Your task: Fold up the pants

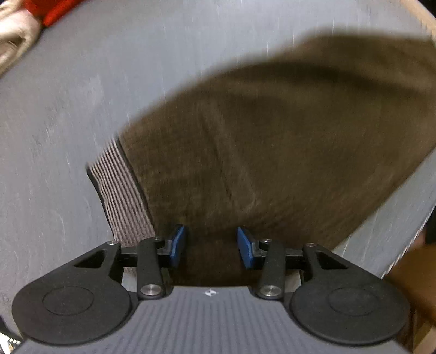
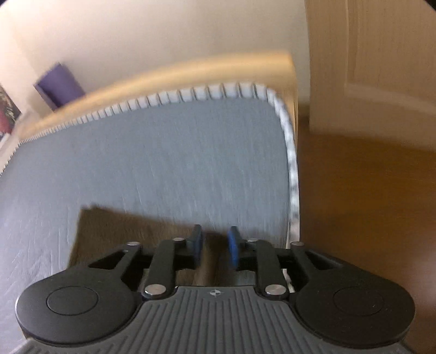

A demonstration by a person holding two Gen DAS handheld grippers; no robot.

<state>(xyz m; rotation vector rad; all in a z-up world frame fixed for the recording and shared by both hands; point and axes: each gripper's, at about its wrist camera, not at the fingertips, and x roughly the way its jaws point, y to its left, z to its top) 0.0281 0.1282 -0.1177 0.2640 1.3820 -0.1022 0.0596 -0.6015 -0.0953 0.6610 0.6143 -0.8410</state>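
Note:
Brown pants (image 1: 267,152) with a ribbed grey cuff (image 1: 122,196) lie on the grey bed sheet (image 1: 81,109). My left gripper (image 1: 211,246) is open just above the near edge of the pants, beside the cuff, with brown cloth between its blue pads (image 1: 178,245). In the right wrist view a corner of the pants (image 2: 114,231) lies under my right gripper (image 2: 215,249), which is open, its blue pads (image 2: 233,249) apart over the cloth near the bed's right edge. Both views are motion-blurred.
The bed (image 2: 177,152) has a white piped edge (image 2: 291,168) and a beige frame (image 2: 163,73). Wooden floor (image 2: 362,196) and a door (image 2: 376,54) lie to the right. Red and beige cloth (image 1: 32,19) sits at the far left corner.

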